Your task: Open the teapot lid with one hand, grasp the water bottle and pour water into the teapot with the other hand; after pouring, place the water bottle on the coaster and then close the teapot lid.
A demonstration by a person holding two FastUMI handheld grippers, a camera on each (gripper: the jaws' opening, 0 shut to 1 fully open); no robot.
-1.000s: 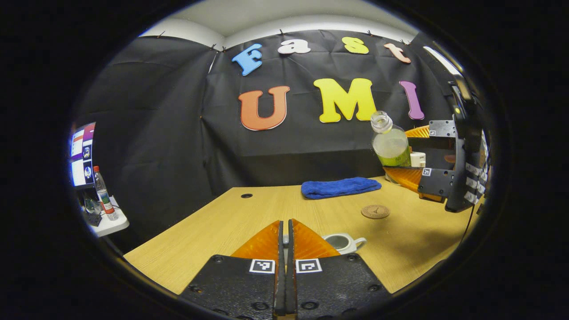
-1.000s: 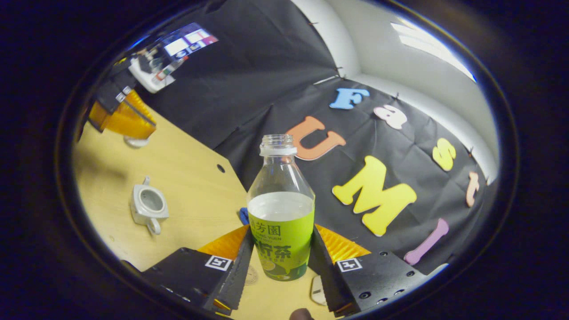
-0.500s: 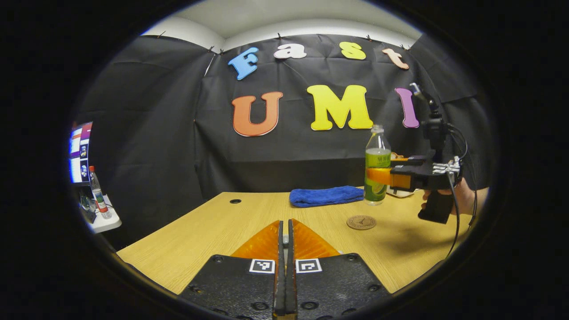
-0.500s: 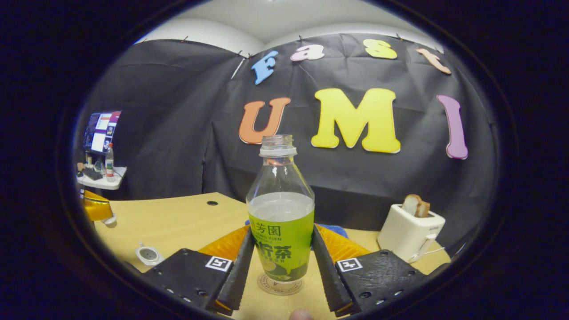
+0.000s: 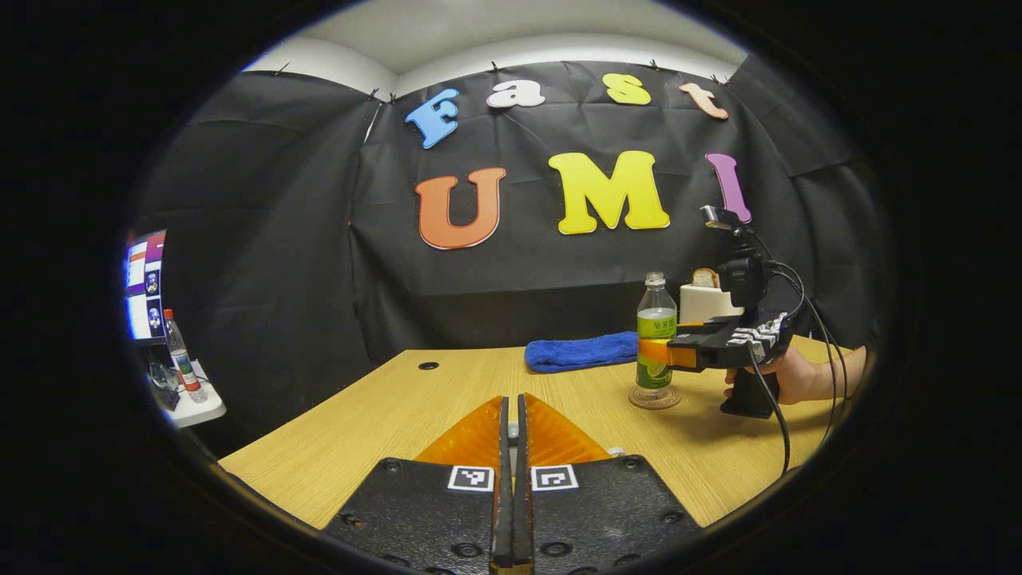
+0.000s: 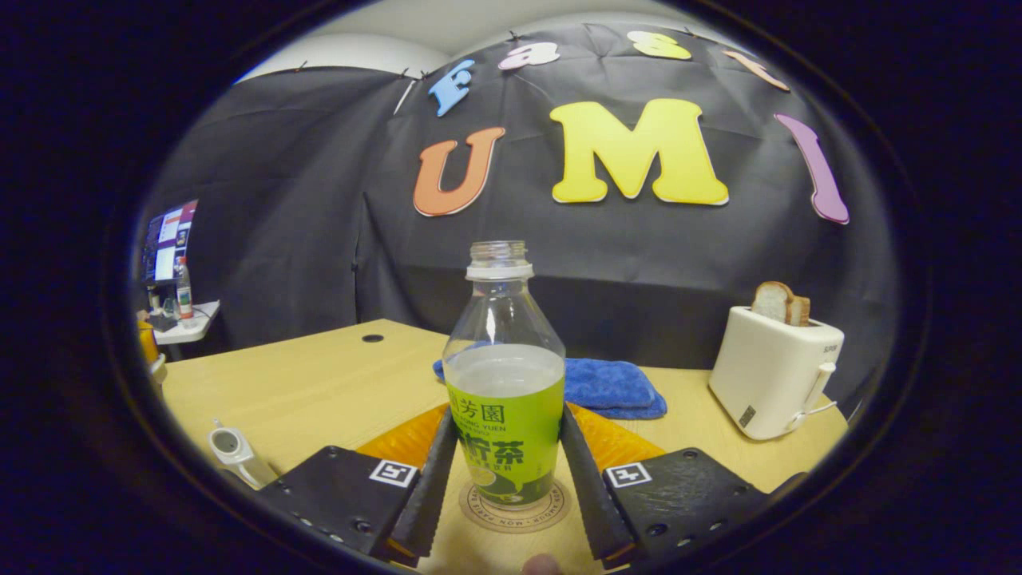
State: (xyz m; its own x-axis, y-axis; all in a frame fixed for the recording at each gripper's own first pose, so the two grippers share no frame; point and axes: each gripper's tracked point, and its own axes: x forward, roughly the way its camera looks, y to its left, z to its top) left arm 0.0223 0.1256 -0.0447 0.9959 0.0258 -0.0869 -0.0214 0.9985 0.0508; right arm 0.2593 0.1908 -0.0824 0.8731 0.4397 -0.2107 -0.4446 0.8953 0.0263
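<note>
Right gripper view: bottle (image 6: 504, 415) on coaster (image 6: 513, 508), pouring apparently done.
Right tool (image 6: 503, 479) pinches bottle; left tool (image 5: 511, 447) pressed together, probably holding the lid; teapot (image 6: 230, 449) open at surface's left edge.

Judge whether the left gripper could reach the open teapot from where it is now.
Probably yes: the teapot stands on bare table near the left gripper, while the right gripper is at the coaster.

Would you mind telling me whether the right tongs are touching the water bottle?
Touching: in the right gripper view both fingers of the right tongs press the water bottle.
</note>
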